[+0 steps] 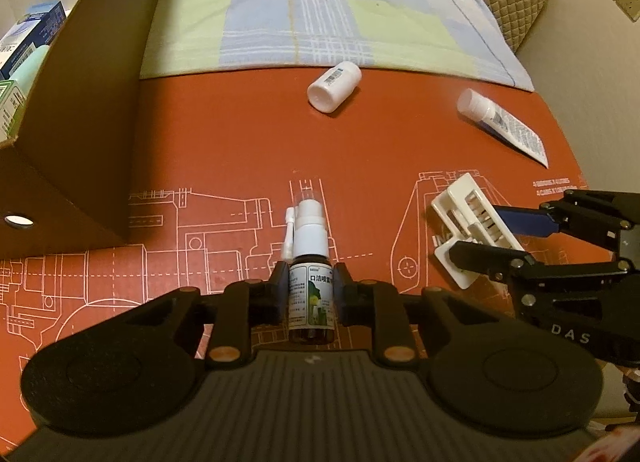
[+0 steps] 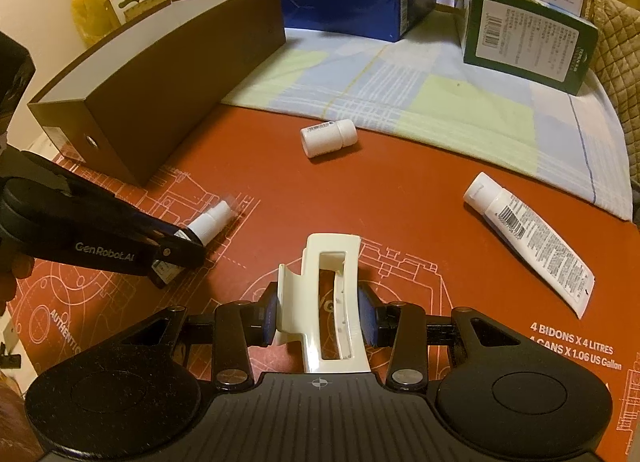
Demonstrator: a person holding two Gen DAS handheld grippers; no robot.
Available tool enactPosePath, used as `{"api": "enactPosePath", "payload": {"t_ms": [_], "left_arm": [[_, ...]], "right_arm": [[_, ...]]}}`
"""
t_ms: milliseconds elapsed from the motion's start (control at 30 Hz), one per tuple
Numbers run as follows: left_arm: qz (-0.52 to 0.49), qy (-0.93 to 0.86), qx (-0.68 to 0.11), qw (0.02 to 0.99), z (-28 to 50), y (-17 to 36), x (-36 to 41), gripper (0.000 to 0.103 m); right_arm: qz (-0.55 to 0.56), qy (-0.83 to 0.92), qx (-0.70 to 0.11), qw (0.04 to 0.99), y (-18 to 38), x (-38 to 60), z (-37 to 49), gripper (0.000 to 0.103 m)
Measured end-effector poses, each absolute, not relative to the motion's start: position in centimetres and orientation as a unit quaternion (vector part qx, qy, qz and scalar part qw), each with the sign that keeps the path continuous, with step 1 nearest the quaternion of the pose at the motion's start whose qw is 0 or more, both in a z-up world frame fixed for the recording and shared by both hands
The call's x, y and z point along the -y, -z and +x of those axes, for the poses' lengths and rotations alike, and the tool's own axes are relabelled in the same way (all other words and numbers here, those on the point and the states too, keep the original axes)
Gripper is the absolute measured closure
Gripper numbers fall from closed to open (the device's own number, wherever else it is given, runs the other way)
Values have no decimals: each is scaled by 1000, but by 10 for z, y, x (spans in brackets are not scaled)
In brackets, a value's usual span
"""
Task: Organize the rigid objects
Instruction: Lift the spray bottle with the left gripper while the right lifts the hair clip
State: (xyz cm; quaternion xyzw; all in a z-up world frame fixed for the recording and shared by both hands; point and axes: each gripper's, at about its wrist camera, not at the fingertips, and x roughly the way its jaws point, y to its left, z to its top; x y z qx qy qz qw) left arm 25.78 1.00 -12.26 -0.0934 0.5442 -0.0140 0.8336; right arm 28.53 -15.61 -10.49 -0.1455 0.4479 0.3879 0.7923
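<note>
My left gripper (image 1: 311,294) is shut on a small brown spray bottle (image 1: 311,282) with a white nozzle, low over the red mat; it also shows in the right wrist view (image 2: 206,222). My right gripper (image 2: 320,320) is shut on a cream hair claw clip (image 2: 332,294), seen in the left wrist view (image 1: 468,222) at the right. A white pill bottle (image 1: 334,86) (image 2: 329,137) lies on its side farther back. A white tube (image 1: 504,124) (image 2: 528,246) lies at the right.
A brown open box (image 2: 152,94) (image 1: 80,110) stands at the left, with cartons beyond its wall. A checked cloth (image 1: 312,22) covers the back of the table. Blue and green cartons (image 2: 524,38) stand at the back. The red mat (image 2: 400,198) carries white drawings.
</note>
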Motion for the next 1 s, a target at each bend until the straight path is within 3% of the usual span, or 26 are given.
{"api": "enactPosePath", "payload": {"t_ms": [1000], "left_arm": [[-106,22,-491,864,238,74,-20,84]], "right_arm": [[-135,-394,-422,805,80,151,276,66]]}}
